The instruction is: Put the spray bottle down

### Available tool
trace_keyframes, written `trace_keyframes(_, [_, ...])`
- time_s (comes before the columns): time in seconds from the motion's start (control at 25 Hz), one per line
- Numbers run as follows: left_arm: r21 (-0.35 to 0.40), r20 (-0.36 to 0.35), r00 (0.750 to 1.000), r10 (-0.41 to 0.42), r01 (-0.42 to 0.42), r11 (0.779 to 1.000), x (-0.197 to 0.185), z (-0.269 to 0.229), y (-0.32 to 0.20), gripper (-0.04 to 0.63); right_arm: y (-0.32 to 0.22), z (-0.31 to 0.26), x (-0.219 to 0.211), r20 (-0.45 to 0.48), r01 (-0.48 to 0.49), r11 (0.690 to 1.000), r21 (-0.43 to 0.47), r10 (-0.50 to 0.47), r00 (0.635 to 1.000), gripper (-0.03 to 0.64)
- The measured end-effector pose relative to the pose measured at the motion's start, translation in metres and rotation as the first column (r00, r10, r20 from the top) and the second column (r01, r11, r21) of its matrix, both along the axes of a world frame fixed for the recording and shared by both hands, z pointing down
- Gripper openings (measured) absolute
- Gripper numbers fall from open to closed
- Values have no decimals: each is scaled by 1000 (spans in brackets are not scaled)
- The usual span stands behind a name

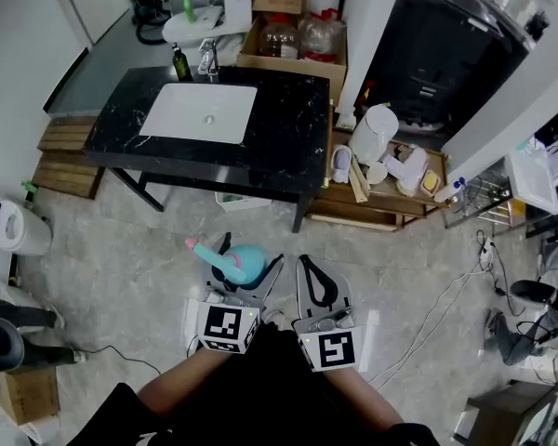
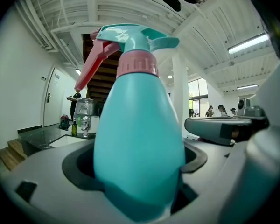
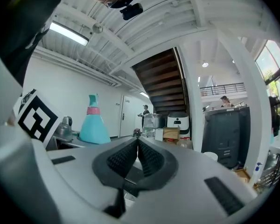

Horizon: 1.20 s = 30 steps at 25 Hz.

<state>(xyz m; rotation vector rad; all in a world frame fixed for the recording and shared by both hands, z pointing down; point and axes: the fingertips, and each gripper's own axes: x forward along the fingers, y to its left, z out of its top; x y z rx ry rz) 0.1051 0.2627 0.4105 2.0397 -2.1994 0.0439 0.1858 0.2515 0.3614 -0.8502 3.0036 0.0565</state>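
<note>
The spray bottle (image 1: 242,263) is smooth teal plastic, a fat cone that narrows to a pink collar, with a pink trigger and a teal nozzle head. It sits in the left gripper (image 1: 253,266), whose jaws stand wide and are clamped on the broad lower body. It is held above the floor (image 1: 121,268), just near of the counter (image 1: 279,128). In the left gripper view the bottle fills the middle, with dark pads pressed against both flanks. No view shows how much liquid is in it.

The right gripper (image 3: 137,143) is just right of the left one. Its jaws are together with nothing between them, and its two black ribbed pads (image 3: 151,160) meet at the tips. Both grippers have matte grey shells, and each carries one cube with black-and-white square markers (image 1: 225,326), (image 1: 327,348), so two cubes in all.

The counter is glossy black stone with pale veins. One white rectangular basin (image 1: 200,111) is set into it, and nothing can be seen in the basin apart from its drain. At the far edge stand one metal tap (image 1: 207,60) and one dark green bottle (image 1: 181,63). Far right of them, a cardboard box (image 1: 260,59) holds two clear rounded containers (image 1: 281,37). The floor is mottled grey stone
</note>
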Motion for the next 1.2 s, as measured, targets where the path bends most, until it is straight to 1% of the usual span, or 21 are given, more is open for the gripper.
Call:
trace_keyframes(0.16, [6,20,1000,3,-3,1000,-10,-3,-11,439,-13,16,7,-54,-39,999,-20,38,998,17])
trace_keyframes(0.28, [5,18,1000,14,-14,1000,-17,0,-24,439,-26,18,6,-56,-69,998,-10,69,996,17])
trace_keyframes(0.48, [8,16,999,47,-47,999,-26,1,-52,439,-52,22,3,-99,-113,994,7,113,989,17])
trace_keyframes(0.56, [13,34,997,69,-69,998,-28,-2,-66,439,-65,21,-1,-102,-133,991,-1,132,986,17])
trace_keyframes(0.6, [16,56,995,83,-84,996,-27,-4,-73,439,-73,21,-3,-103,-140,990,-7,139,985,17])
trace_keyframes(0.68, [21,103,988,115,-118,993,-27,-6,-88,439,-88,23,-11,-102,-148,989,-18,145,984,17])
trace_keyframes(0.72, [18,108,986,129,-132,991,-27,-5,-96,439,-94,25,-16,-102,-147,989,-19,145,984,17])
trace_keyframes(0.84, [1,71,985,158,-159,987,-35,1,-117,439,-114,31,-35,-108,-139,990,-24,136,985,17])
trace_keyframes(0.92, [-9,61,984,165,-165,986,-43,3,-130,439,-128,32,-48,-115,-133,991,-30,129,985,17])
trace_keyframes(1.08, [-22,60,984,167,-166,986,-67,3,-155,439,-156,29,-72,-124,-130,991,-28,125,984,17])
trace_keyframes(1.2, [-19,88,983,164,-163,986,-88,-2,-174,439,-175,24,-93,-132,-132,991,-16,129,983,17])
